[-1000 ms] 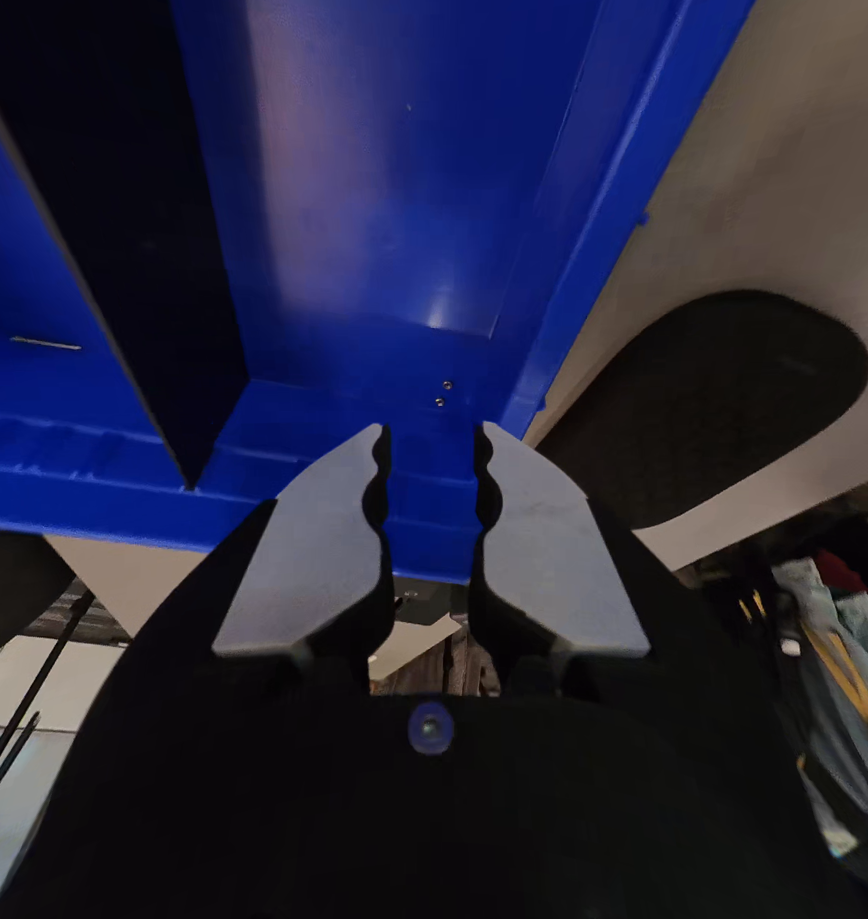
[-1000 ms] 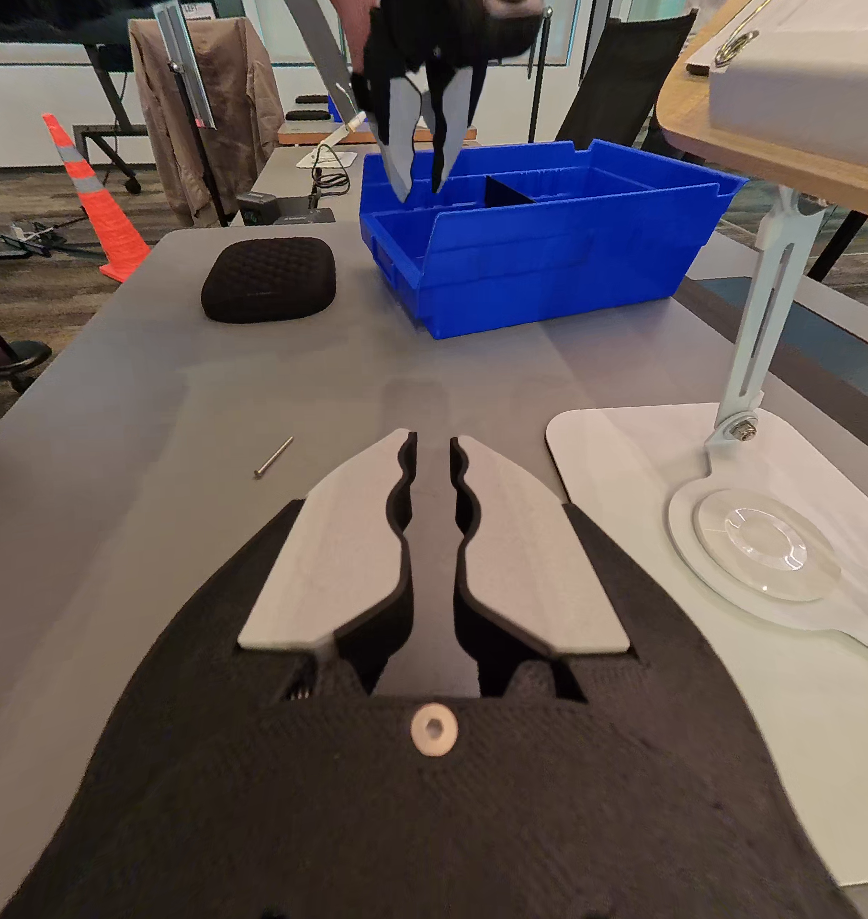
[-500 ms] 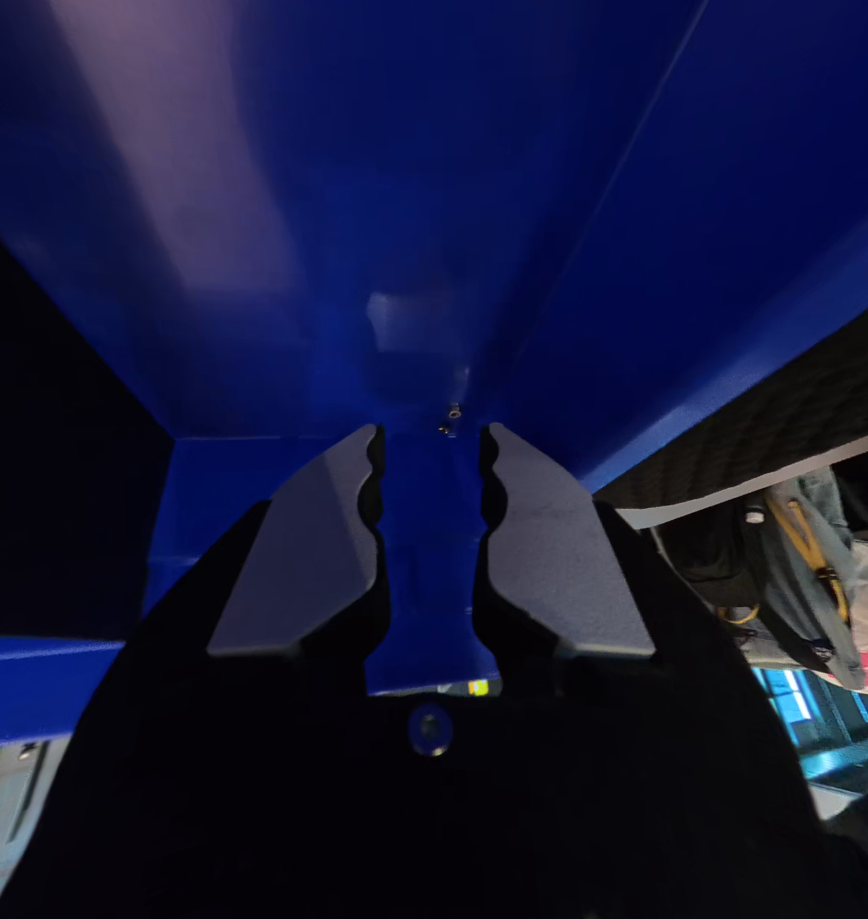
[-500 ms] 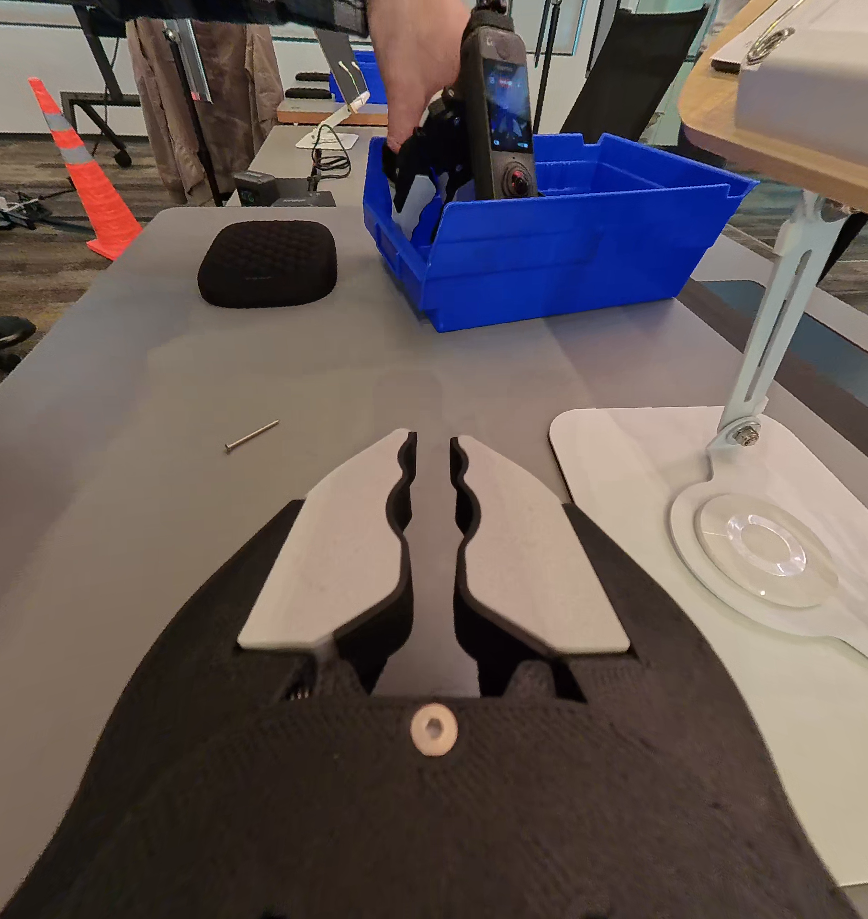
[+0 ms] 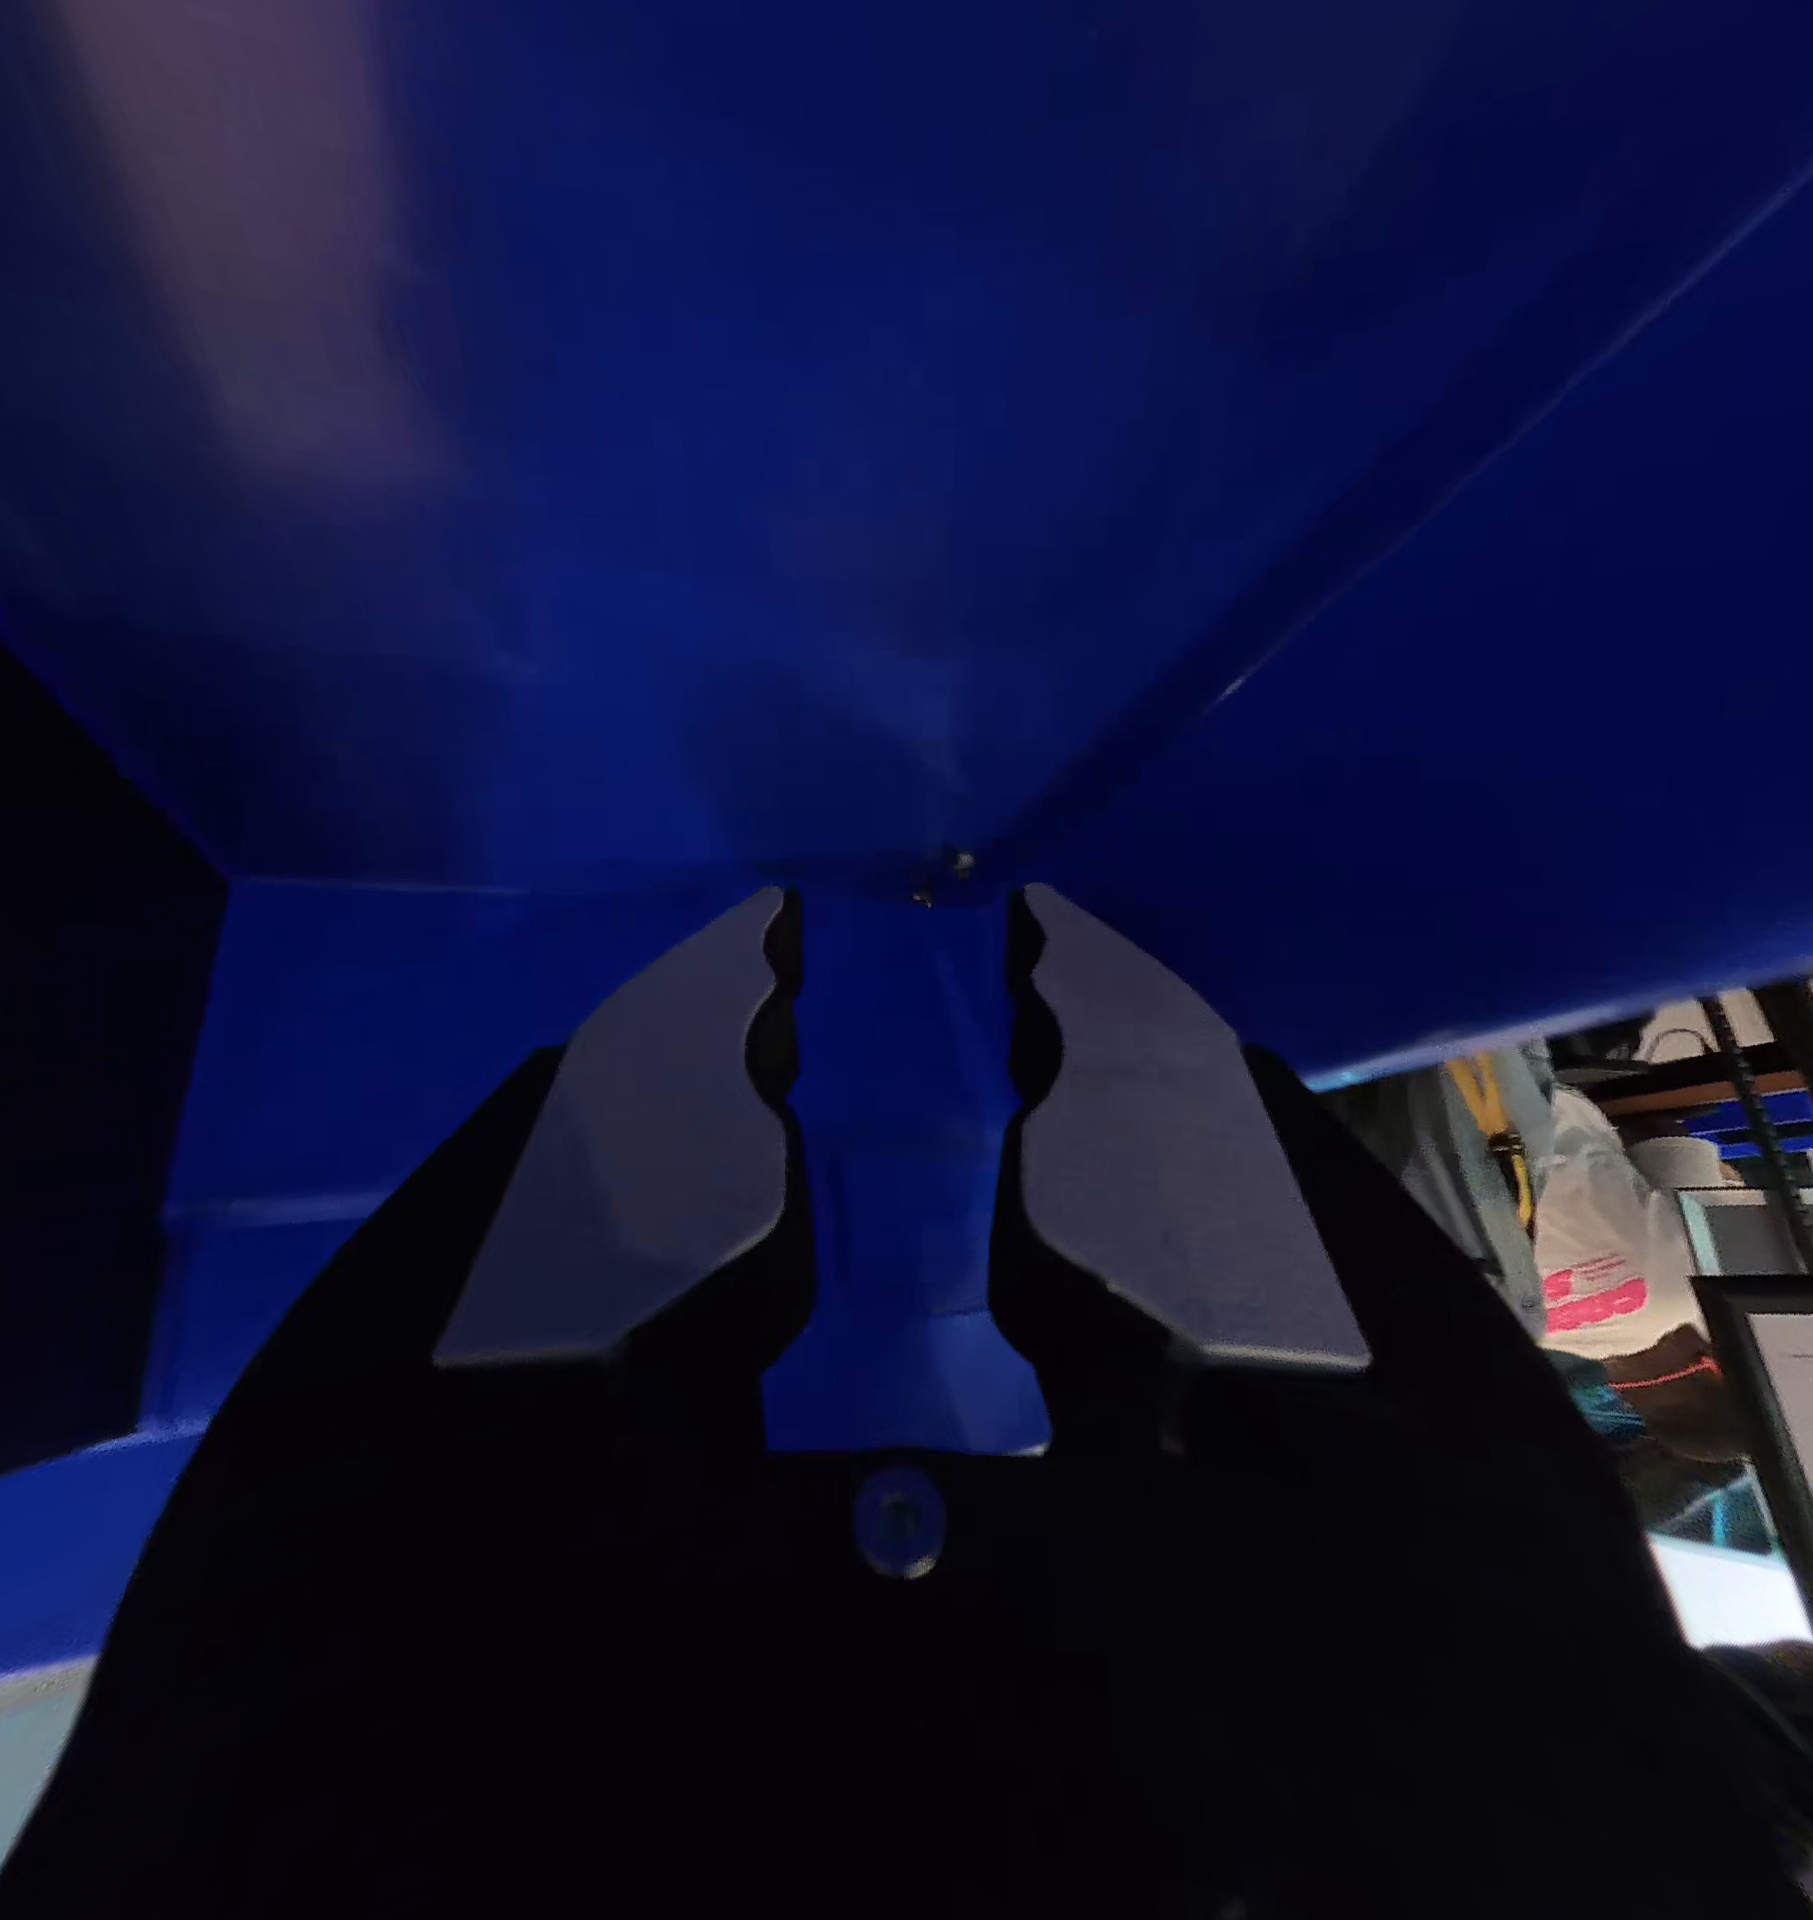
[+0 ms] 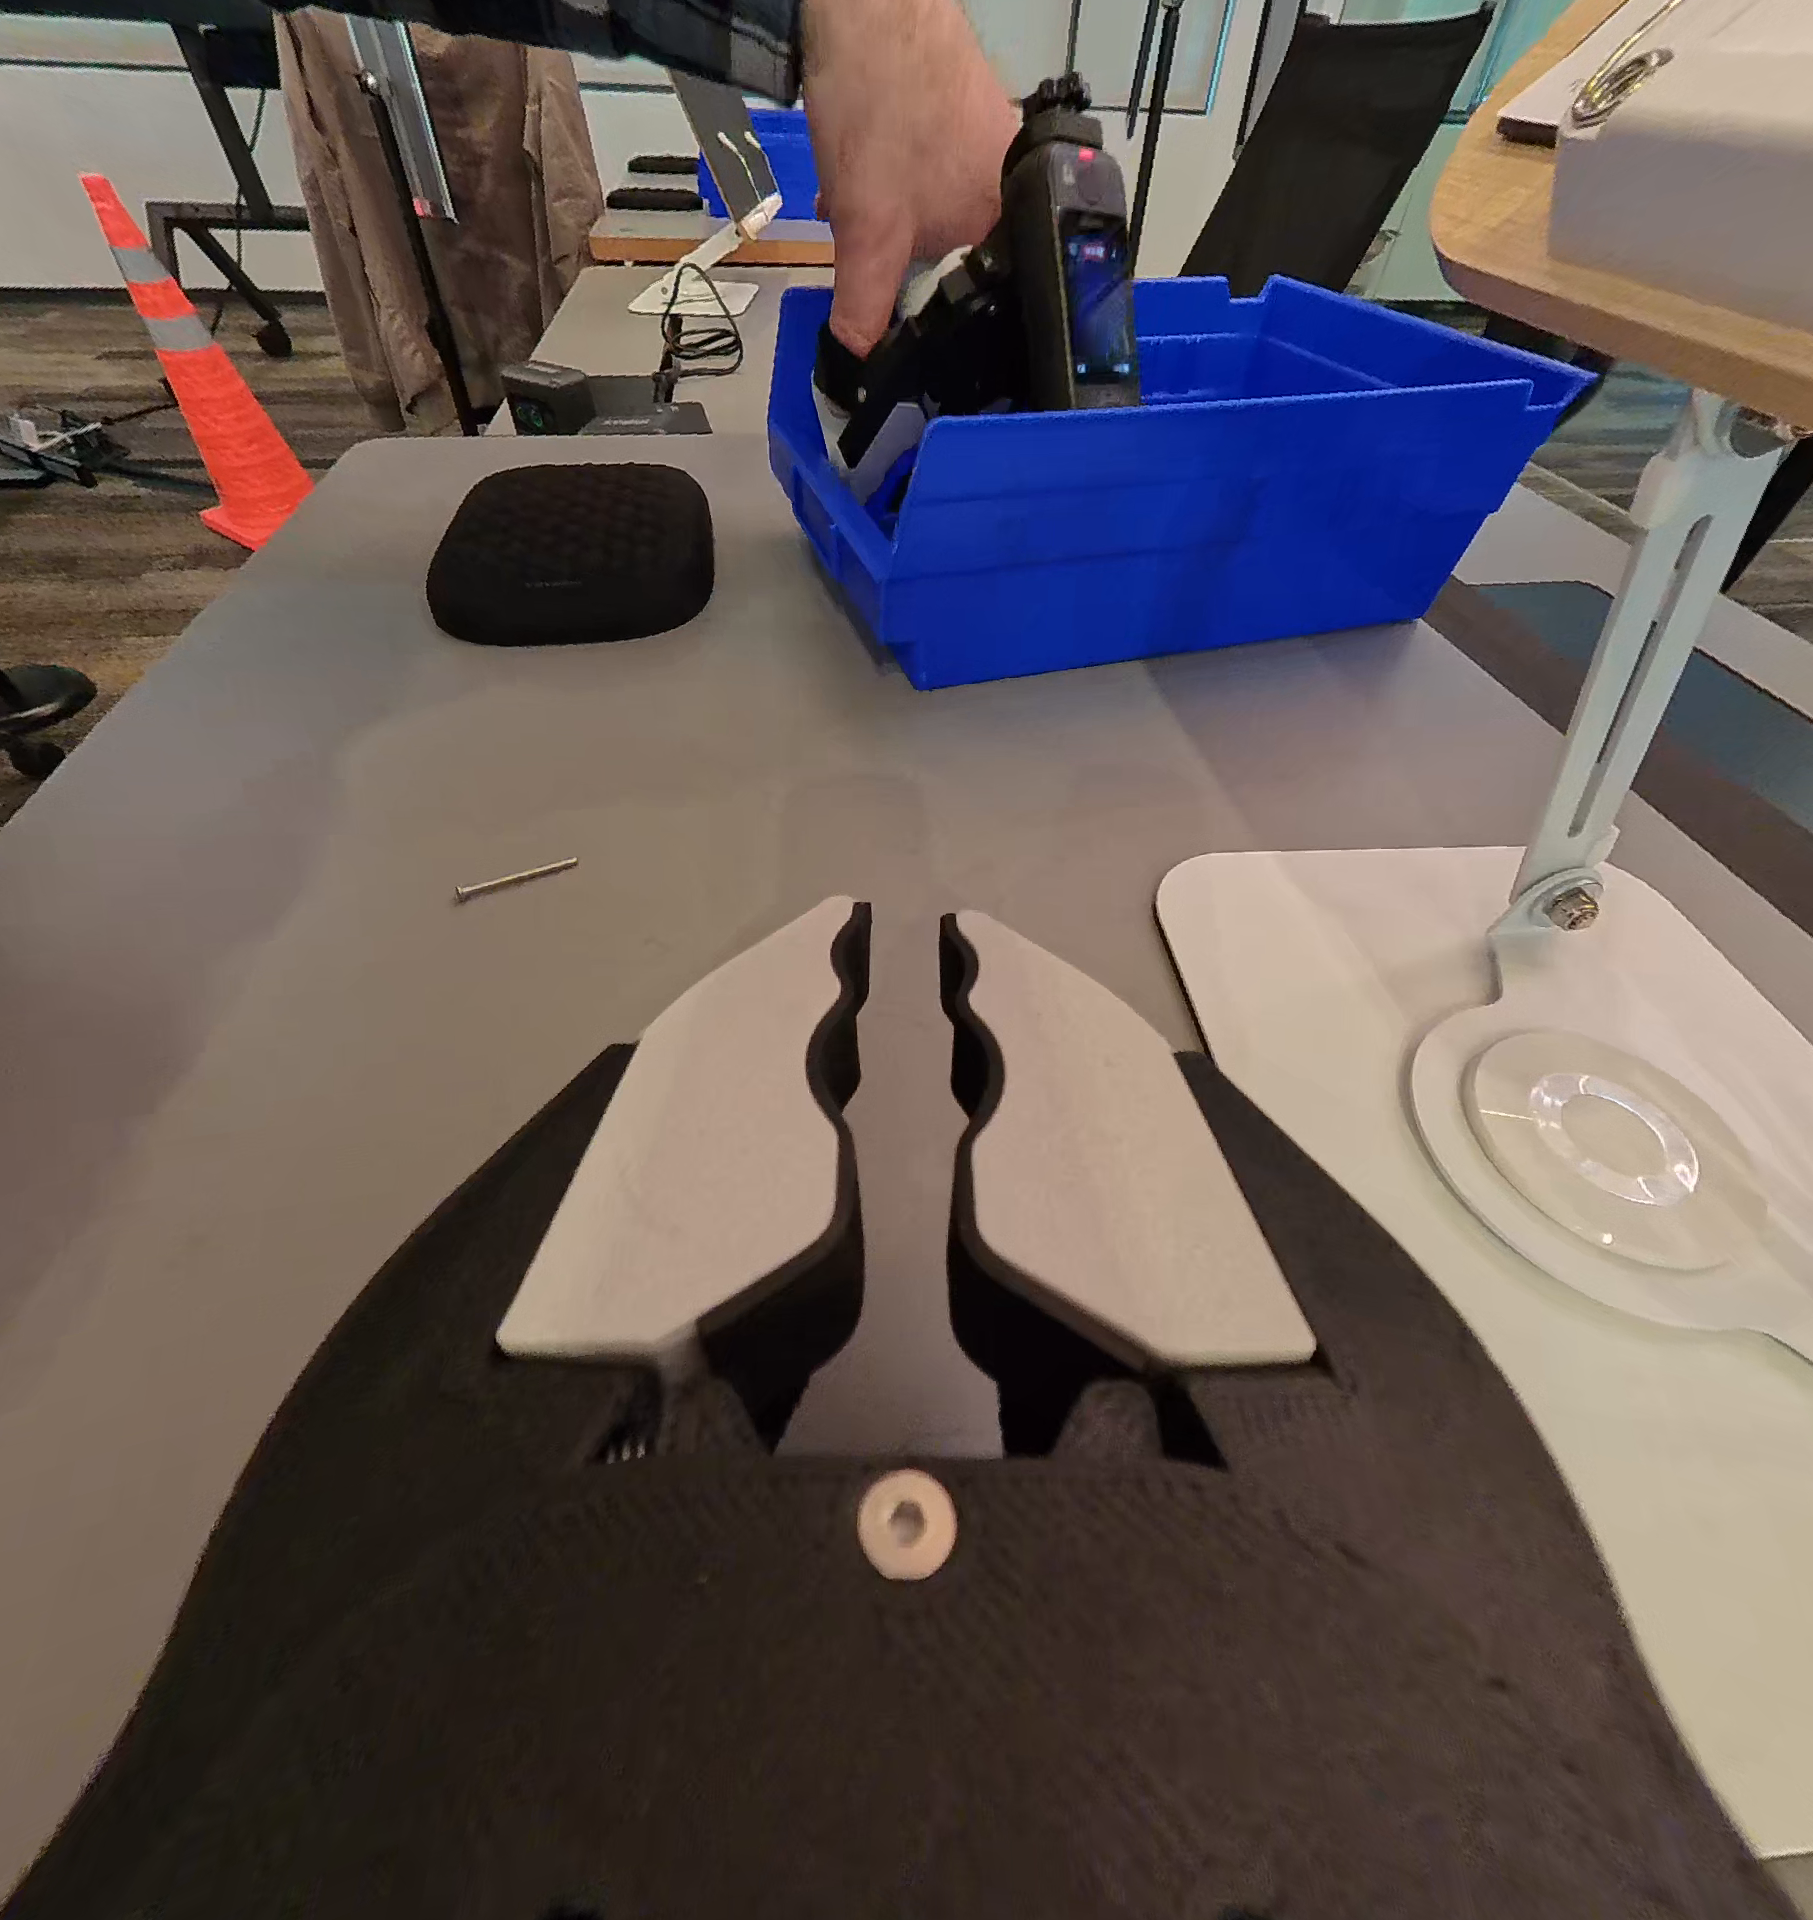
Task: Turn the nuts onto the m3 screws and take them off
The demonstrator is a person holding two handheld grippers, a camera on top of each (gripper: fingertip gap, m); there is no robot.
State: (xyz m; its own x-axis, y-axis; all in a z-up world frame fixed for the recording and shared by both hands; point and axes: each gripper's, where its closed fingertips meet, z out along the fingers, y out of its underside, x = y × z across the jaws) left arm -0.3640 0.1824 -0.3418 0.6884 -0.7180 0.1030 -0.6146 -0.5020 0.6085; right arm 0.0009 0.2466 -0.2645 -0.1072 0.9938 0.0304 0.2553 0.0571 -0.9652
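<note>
— Though the pad's [image 6: 569, 551] mark is too small to read, where's the left gripper [image 5: 902, 904]?
— Inside the blue bin [image 6: 1193, 540], spread, bare, near two tiny screws [image 5: 941, 878]
— The right gripper [image 6: 902, 920]?
— Spread over the table [image 6: 673, 748], bare, near a nail [image 6: 515, 879]

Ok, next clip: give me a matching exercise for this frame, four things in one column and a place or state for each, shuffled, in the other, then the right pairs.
Things:
1. left gripper
2. right gripper
3. long screw
4. black pad

Places or states:
A. lies alone on the grey table, ahead and left of the right gripper
B. lowered inside the blue bin, fingers apart, nothing between them
C. rests on the table left of the blue bin
D. low over the bare table, fingers apart, nothing between them

Pairs: 1-B, 2-D, 3-A, 4-C
</note>
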